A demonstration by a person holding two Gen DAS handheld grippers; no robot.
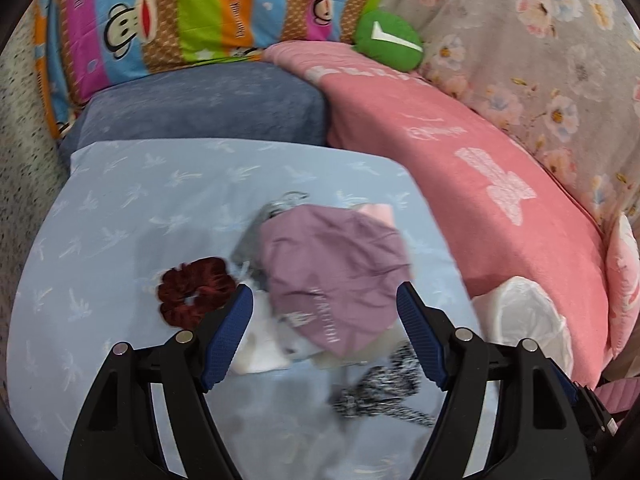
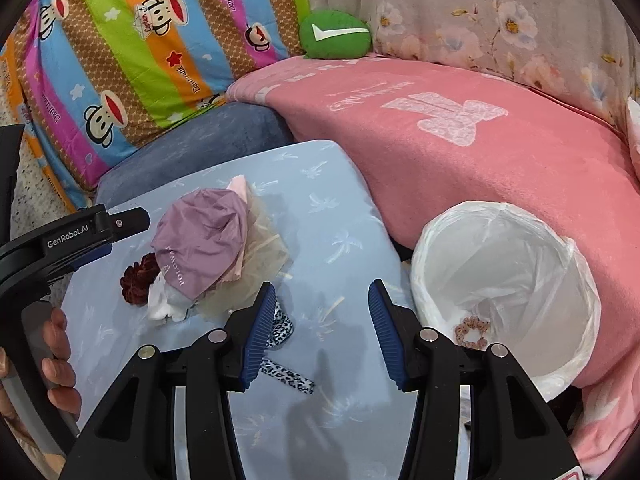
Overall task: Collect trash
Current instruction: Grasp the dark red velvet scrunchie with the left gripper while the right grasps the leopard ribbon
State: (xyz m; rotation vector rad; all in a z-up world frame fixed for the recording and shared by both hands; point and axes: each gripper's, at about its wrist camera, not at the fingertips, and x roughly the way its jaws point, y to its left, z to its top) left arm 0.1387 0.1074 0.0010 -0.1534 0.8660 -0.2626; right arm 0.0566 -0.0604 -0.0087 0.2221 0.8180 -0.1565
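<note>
The right gripper [image 2: 322, 332] hangs nearest the lens, jaws apart and empty, over the leopard-print band [image 2: 282, 364] on the light-blue cover [image 2: 340, 216]. The left gripper [image 1: 325, 334] stands wide open above the mauve pouch [image 1: 334, 276], gripping nothing. The trash lies heaped mid-cover — pouch on top, white tissue [image 1: 260, 354] and pale netting [image 2: 260, 268] beneath, a dark red scrunchie [image 1: 192, 296] just beside. The lined bin [image 2: 504, 304] stands to the right against the pink blanket [image 2: 460, 160], with a pink scrunchie [image 2: 472, 331] inside. Recommended procedure: lower one gripper squarely over a single item, close on a bunched fold — not a flat edge — then lift clear before crossing to the bin.
</note>
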